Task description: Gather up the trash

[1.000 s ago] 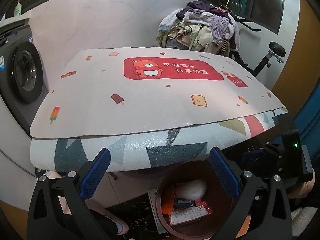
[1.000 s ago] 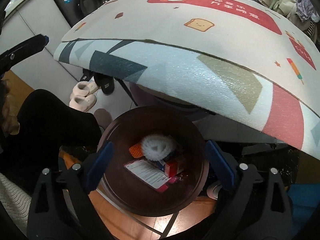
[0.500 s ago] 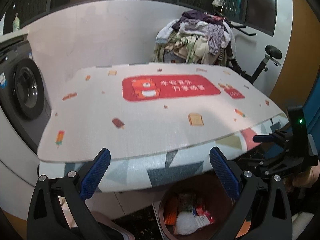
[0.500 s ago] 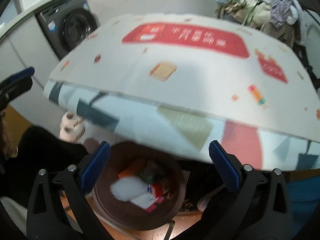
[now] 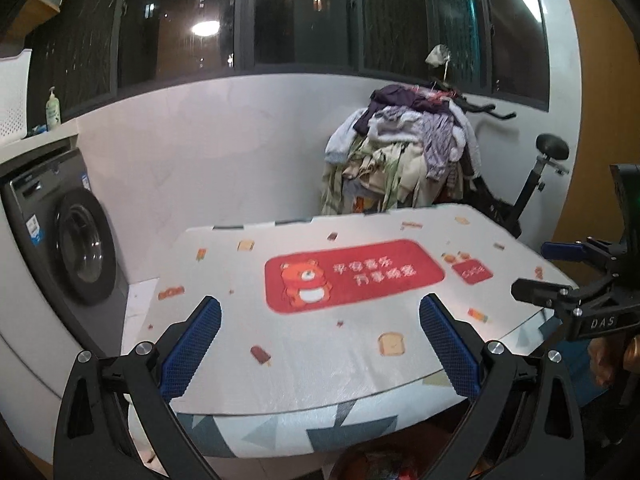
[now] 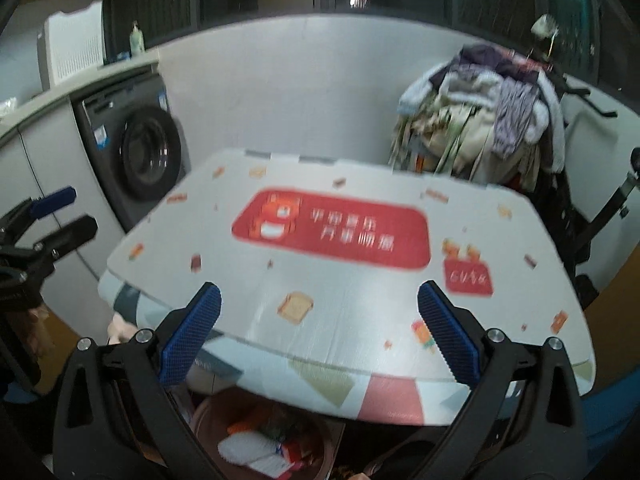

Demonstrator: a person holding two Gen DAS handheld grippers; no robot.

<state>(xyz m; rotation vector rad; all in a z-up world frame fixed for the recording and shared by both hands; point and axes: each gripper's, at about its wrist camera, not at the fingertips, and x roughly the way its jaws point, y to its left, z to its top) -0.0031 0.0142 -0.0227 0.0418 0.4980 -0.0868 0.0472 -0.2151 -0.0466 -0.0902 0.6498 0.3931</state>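
Both hand-held grippers, left (image 5: 320, 344) and right (image 6: 318, 338), hang spread wide and empty over the table (image 6: 360, 280). Below its near edge, at 6 o'clock from the right one, the brown bin (image 6: 320, 432) holds trash (image 6: 260, 450): white wad, printed paper, red and orange scraps.

The left gripper (image 5: 320, 326) is level, its blue-padded fingers (image 5: 192, 346) spread wide with nothing between them. The right gripper (image 6: 319, 326) is spread as wide and also empty. Each shows at the edge of the other's view, side by side.
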